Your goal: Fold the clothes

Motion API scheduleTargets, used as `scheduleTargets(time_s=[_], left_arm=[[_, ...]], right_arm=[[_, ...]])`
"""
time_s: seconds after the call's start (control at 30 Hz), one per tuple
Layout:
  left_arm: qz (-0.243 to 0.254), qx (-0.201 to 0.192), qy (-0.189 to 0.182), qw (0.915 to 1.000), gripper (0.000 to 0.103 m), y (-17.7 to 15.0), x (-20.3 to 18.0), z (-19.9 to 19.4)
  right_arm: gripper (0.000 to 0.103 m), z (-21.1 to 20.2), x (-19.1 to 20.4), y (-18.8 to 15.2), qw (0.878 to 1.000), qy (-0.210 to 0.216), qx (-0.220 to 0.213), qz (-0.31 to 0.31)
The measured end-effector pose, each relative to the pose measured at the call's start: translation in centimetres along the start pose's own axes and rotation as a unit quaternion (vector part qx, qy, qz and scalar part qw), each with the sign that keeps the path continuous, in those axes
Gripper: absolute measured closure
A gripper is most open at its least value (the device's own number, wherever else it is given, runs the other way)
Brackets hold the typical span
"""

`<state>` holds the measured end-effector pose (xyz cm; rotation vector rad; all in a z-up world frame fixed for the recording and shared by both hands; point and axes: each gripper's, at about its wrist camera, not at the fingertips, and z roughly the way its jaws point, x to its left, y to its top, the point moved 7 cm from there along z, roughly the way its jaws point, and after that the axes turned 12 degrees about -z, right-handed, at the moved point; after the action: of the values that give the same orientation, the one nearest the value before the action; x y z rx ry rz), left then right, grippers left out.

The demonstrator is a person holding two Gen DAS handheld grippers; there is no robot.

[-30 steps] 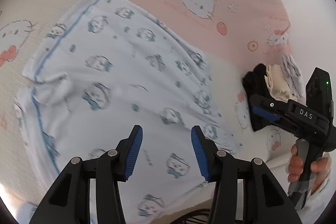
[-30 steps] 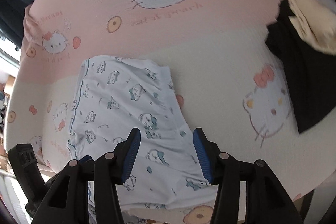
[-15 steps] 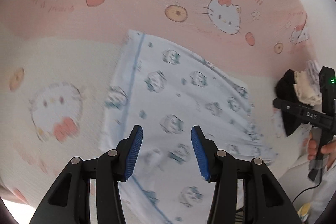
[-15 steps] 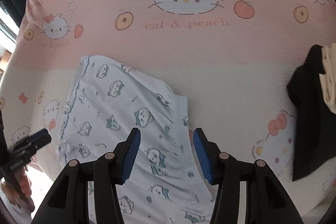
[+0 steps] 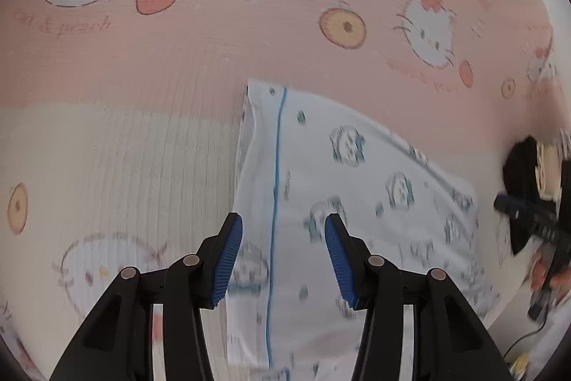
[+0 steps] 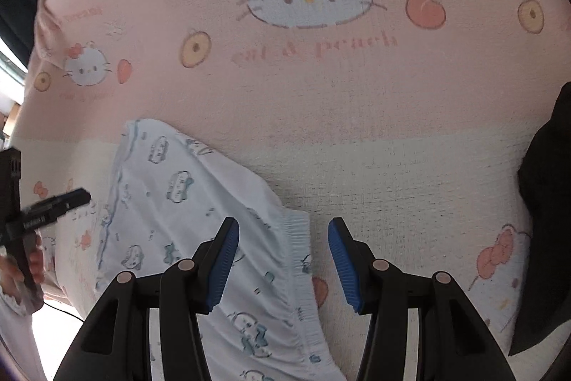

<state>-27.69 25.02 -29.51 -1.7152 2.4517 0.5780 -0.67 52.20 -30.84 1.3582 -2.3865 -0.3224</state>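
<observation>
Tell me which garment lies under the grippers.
The white cat-print garment with blue piping, spread flat; the black garment sits bunched off to the side.

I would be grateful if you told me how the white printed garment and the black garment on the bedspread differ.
The white printed garment is pale with small cartoon figures and blue piping; the black garment is plain and dark. The white one lies spread flat just ahead of both tools, its gathered waistband in the right wrist view; the black one sits off to the side, bunched beside a cream item. Both rest on the pink bedspread.
</observation>
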Motion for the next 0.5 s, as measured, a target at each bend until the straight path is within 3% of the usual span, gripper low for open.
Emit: scheduleTargets(time_s=[0.1,0.3,0.5], left_arm=[[-0.008,0.012,0.006,0.9999,0.058,2.3,0.5,1.4],[-0.002,0.034,0.052,0.9981,0.058,6.2,1.4,4.4],[0.019,0.042,0.072,0.9964,0.058,7.2,1.0,6.0]], right_arm=[[0.052,0.9,-0.1,0.2,1.0,0.008,0.008,0.0],[0.052,2.8,0.1,0.4,1.0,0.019,0.018,-0.005],[0.051,4.5,-0.2,0.8,0.999,0.03,0.016,0.012]])
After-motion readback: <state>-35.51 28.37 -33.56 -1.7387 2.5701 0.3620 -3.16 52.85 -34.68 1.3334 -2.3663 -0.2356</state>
